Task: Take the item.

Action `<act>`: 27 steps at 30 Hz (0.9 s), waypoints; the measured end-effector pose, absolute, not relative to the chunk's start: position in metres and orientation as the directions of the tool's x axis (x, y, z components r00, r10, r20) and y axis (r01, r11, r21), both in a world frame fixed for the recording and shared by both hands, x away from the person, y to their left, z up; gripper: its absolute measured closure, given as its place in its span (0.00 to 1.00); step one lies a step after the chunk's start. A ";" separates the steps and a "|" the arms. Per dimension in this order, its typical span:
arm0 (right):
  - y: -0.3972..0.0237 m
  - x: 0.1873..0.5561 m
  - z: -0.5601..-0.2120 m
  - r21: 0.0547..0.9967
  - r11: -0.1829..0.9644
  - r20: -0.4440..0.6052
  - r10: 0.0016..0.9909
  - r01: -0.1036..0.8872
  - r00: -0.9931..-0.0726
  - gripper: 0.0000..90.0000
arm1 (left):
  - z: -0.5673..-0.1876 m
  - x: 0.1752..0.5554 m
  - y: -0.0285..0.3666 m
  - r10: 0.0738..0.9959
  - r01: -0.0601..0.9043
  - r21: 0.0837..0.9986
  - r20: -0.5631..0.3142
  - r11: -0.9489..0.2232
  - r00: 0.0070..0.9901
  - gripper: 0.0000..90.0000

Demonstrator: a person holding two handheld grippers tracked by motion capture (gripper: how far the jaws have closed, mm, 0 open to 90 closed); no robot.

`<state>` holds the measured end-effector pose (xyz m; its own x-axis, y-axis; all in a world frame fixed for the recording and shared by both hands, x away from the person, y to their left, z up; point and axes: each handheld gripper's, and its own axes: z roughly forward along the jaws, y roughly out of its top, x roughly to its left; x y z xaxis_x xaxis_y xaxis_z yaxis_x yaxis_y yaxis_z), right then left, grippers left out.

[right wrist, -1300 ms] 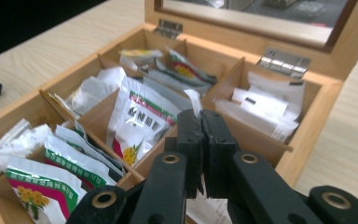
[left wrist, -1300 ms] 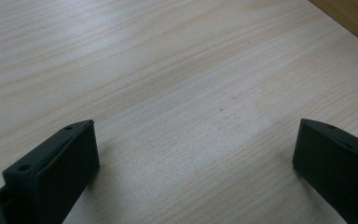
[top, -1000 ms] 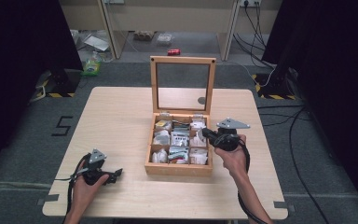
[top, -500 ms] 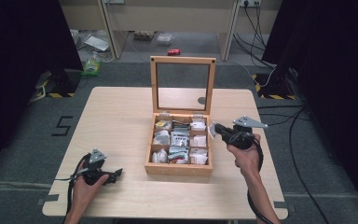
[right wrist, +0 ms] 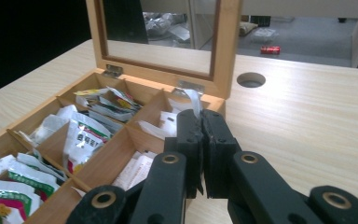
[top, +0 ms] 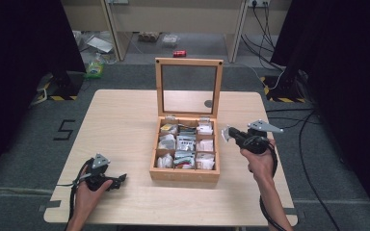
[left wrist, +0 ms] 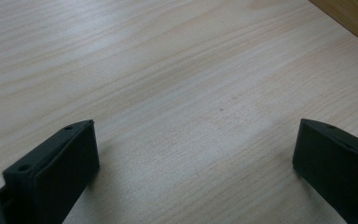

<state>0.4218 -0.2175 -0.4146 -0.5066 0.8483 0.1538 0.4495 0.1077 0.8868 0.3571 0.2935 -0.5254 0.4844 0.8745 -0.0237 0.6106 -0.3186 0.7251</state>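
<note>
Two grippers: my right gripper (top: 227,134) pinches white packet (right wrist: 194,101) beside wooden box (top: 185,174); left gripper (top: 120,180) spread wide on table (left wrist: 177,74).

a light wooden counter (top: 125,125) has a round hole (top: 208,103) near its far edge. on the grey floor beyond lie a red can (top: 179,53), a green packet (top: 95,71), and black cables (top: 265,29); a "5" mark (top: 63,130) lies left.
</note>
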 end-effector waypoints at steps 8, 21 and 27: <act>-0.225 0.424 -0.421 0.880 0.099 0.158 0.860 0.464 -0.485 0.96 | -0.525 0.357 0.293 0.875 0.611 0.725 -0.024 -0.318 0.484 0.00; -0.235 0.429 -0.435 0.861 0.095 0.167 0.875 0.499 -0.454 0.96 | -0.525 0.357 0.293 0.874 0.611 0.725 -0.024 -0.319 0.485 0.00; -0.238 0.432 -0.444 0.851 0.088 0.180 0.878 0.518 -0.444 0.96 | -0.525 0.357 0.293 0.874 0.611 0.725 -0.024 -0.319 0.485 0.00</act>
<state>0.4320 -0.2381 -0.4436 -0.4441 0.8777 0.1799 0.5185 0.0880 0.8506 0.3572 0.2935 -0.5254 0.4846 0.8744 -0.0239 0.6106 -0.3186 0.7251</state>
